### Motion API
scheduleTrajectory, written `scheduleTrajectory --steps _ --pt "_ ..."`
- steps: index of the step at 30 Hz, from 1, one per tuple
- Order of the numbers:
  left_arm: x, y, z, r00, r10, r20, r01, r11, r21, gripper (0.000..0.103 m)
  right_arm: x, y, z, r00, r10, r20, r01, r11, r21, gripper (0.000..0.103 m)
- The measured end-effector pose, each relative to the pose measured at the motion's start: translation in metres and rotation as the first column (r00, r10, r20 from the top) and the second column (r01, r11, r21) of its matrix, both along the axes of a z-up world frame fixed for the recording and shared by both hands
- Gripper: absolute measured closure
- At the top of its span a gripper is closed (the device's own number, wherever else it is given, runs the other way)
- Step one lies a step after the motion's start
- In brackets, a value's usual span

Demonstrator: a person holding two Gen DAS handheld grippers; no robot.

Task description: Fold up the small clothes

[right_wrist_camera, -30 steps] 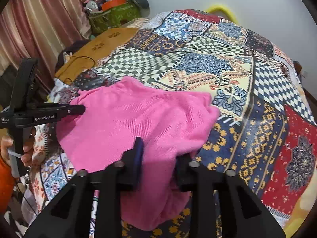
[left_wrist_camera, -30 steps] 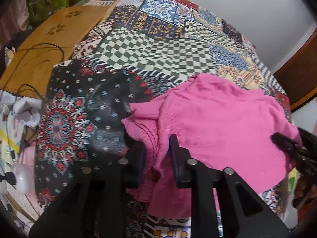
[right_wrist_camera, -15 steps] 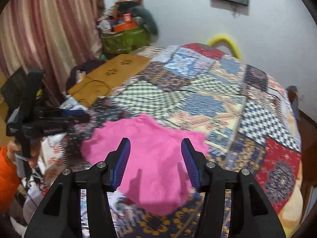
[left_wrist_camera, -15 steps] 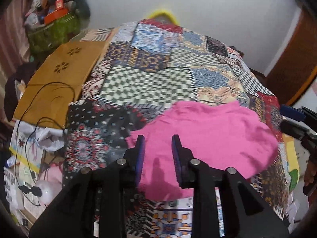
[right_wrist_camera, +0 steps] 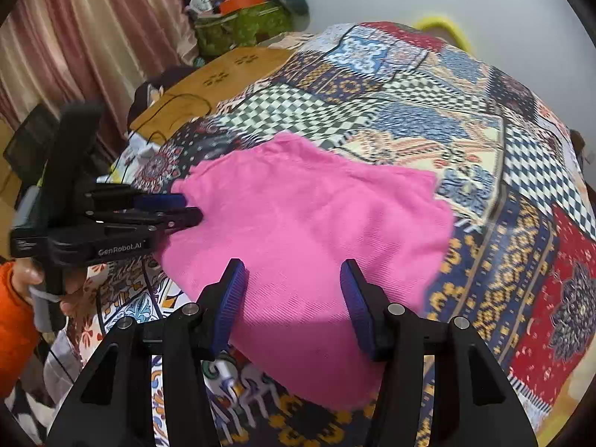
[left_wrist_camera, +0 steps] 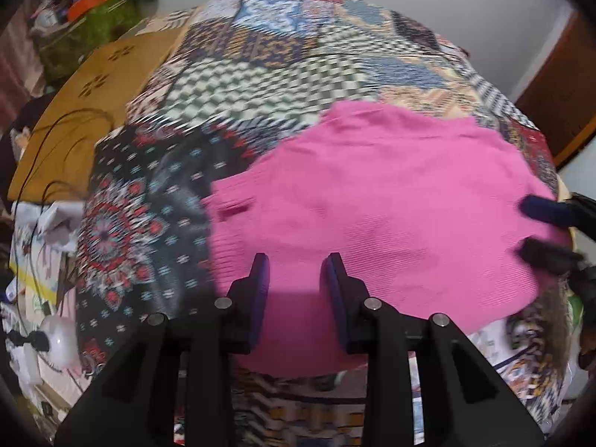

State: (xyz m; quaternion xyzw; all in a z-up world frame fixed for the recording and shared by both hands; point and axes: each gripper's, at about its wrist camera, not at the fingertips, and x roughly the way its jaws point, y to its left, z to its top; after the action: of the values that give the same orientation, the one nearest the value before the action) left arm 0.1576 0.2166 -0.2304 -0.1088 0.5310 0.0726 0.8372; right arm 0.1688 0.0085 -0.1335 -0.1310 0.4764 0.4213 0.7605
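A pink knit garment (left_wrist_camera: pixel 372 201) (right_wrist_camera: pixel 305 223) lies spread flat on the patchwork bedspread (left_wrist_camera: pixel 260 85), near its front edge. My left gripper (left_wrist_camera: pixel 297 275) hovers over the garment's near left part. Its jaws are opening and nothing is pinched between them; only the cloth lies below. From the right wrist view the left gripper (right_wrist_camera: pixel 186 208) points at the garment's left edge. My right gripper (right_wrist_camera: pixel 294 283) stands open above the garment's near right part, holding nothing. In the left wrist view the right gripper (left_wrist_camera: pixel 529 227) shows at the garment's right edge.
A mustard-yellow cloth (left_wrist_camera: pixel 93 111) with black cables lies beyond the bedspread's left side. A green bag with clutter (right_wrist_camera: pixel 242 26) and a striped curtain (right_wrist_camera: pixel 74 37) stand at the back left. A hand with an orange sleeve (right_wrist_camera: pixel 15 316) holds the left gripper.
A second ago both grippers were shut on bunched edges of the pink garment. They let go and drew back, then came closer again. The garment now lies flat.
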Motion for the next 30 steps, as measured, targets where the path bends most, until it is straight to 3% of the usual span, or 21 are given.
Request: scheduleTrajectory --steps 6,14,18,25,30 --pt "-0.023 0.025 0.018 0.996 0.082 0.032 -0.082 0.997 0.005 0.072 0.002 -0.020 0.019 0.996 -0.064 0.064 0.065 0.998 -0.011 0.054" --pt "-0.062 0.012 0.111 0.959 0.122 0.257 -0.122 0.992 -0.015 0.072 -0.020 -0.040 0.092 0.971 -0.126 0.202 0.099 0.985 0.140 0.054" --pt "-0.085 -0.022 0.169 0.914 0.066 0.400 -0.098 0.993 0.059 0.072 -0.046 -0.053 0.134 0.941 -0.158 0.300 0.089 0.969 0.232 0.054" --pt "-0.133 -0.081 0.234 0.817 -0.009 0.576 -0.101 0.982 0.160 0.071 -0.097 -0.074 0.183 0.882 -0.214 0.419 0.056 0.932 0.358 0.054" --pt "-0.169 -0.104 0.256 0.745 -0.008 0.667 -0.142 0.975 0.171 0.056 -0.126 -0.091 0.199 0.848 -0.258 0.463 0.044 0.904 0.424 0.053"
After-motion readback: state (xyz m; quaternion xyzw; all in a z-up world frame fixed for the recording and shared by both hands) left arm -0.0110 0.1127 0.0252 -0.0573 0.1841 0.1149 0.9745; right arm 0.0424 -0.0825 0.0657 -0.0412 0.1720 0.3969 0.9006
